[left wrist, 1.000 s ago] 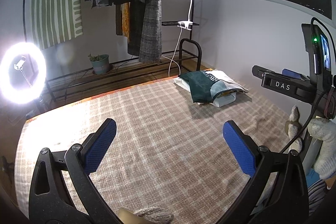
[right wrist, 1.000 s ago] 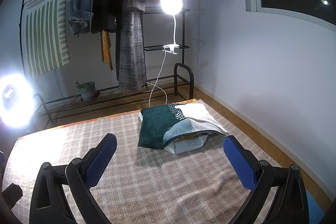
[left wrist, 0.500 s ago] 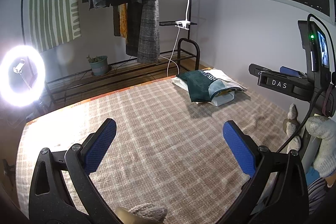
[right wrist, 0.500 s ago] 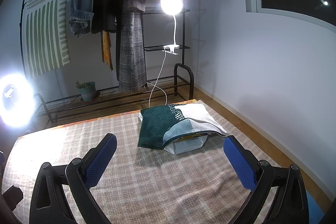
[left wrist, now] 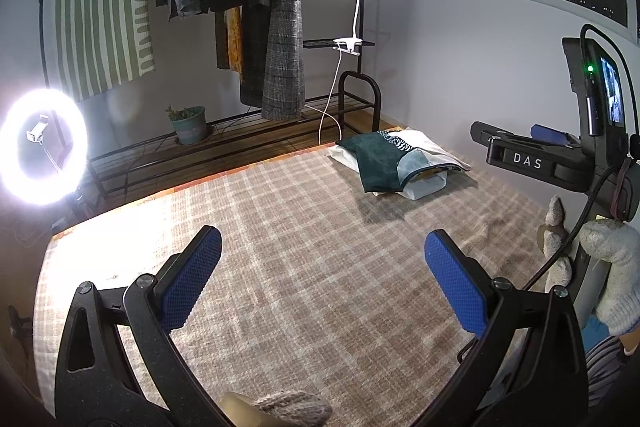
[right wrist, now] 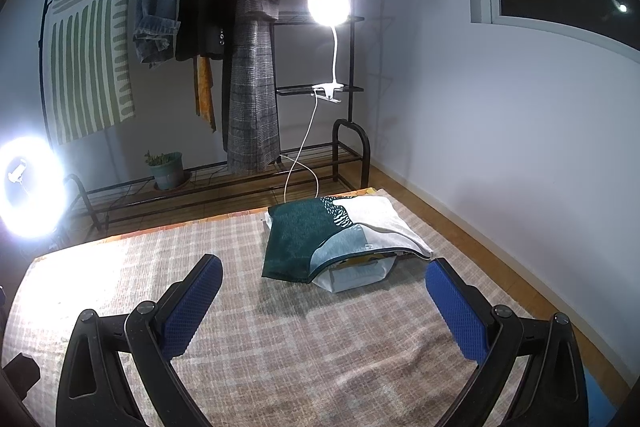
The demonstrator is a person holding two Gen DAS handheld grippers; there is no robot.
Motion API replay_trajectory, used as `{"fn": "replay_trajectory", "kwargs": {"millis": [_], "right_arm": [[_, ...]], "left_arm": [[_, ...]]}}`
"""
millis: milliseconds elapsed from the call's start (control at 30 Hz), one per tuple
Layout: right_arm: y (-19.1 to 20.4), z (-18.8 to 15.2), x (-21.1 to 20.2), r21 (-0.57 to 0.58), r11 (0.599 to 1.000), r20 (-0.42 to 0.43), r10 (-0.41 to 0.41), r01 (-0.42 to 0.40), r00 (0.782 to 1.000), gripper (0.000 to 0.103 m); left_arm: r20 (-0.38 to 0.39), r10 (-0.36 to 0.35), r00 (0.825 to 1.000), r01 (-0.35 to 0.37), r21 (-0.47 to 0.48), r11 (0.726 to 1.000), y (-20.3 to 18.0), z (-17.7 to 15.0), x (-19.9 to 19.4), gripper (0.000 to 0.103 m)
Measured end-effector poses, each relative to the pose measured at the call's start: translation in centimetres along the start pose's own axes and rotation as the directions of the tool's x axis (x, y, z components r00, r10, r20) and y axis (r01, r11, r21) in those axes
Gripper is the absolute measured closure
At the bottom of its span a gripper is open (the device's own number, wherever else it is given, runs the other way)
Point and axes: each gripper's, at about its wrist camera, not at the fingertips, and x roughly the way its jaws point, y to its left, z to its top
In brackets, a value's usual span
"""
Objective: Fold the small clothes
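Note:
A folded stack of small clothes (right wrist: 340, 241), dark green on top with pale pieces under it, lies at the far right of the checked blanket (right wrist: 280, 339). It also shows in the left wrist view (left wrist: 396, 163). My left gripper (left wrist: 322, 267) is open and empty above the blanket's middle. My right gripper (right wrist: 324, 291) is open and empty, just short of the stack. The right gripper's body, marked DAS (left wrist: 528, 161), shows at the right of the left wrist view.
A black clothes rack (right wrist: 248, 39) with hanging coats stands behind the blanket, with a clip lamp (right wrist: 328, 3) and a potted plant (right wrist: 166, 169). A bright ring light (left wrist: 42, 147) stands at the left. A white wall (right wrist: 500, 131) runs along the right.
The left gripper's view has shifted slightly, so the stack sits a little further left and lower in it. The right gripper has hardly moved. Both stay open.

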Motion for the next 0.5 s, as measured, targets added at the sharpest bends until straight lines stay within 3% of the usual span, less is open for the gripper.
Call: {"fn": "replay_trajectory", "kwargs": {"millis": [500], "right_arm": [[-0.2, 0.03, 0.27, -0.012, 1.0, -0.002, 0.01, -0.01, 1.0, 0.0]], "left_arm": [[0.031, 0.018, 0.999, -0.019, 0.032, 0.999, 0.06, -0.6, -0.4, 0.0]]}}
